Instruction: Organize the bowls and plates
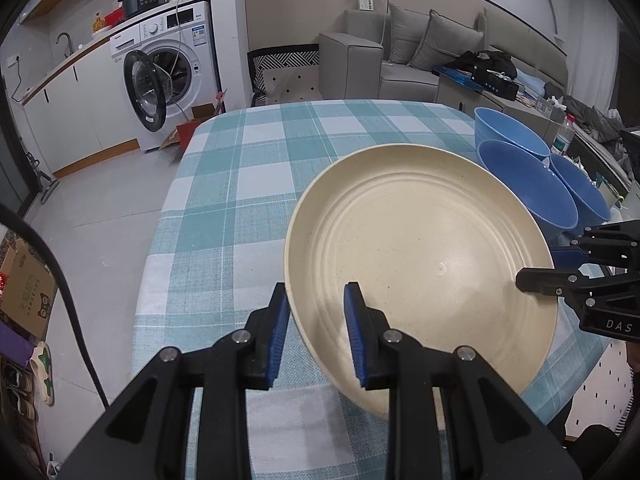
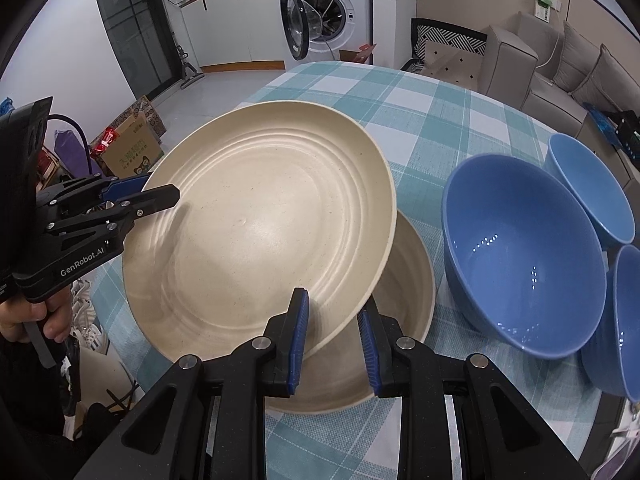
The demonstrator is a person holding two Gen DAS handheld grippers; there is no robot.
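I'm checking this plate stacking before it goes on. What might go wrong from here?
The top plate is held only at its rim, by the left gripper and the right gripper, and is tilted, so it might slip. It could also land off-centre on the lower plate or bump the nearest blue bowl.

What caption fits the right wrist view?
Both tools grip a cream plate above another plate, beside blue bowls.

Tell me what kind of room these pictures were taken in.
Most likely a small home apartment with kitchen, laundry and living area in one open space. A front-loading washing machine sits under a counter with a sink tap, a grey sofa stands nearby, and a checked tablecloth covers the dining table.
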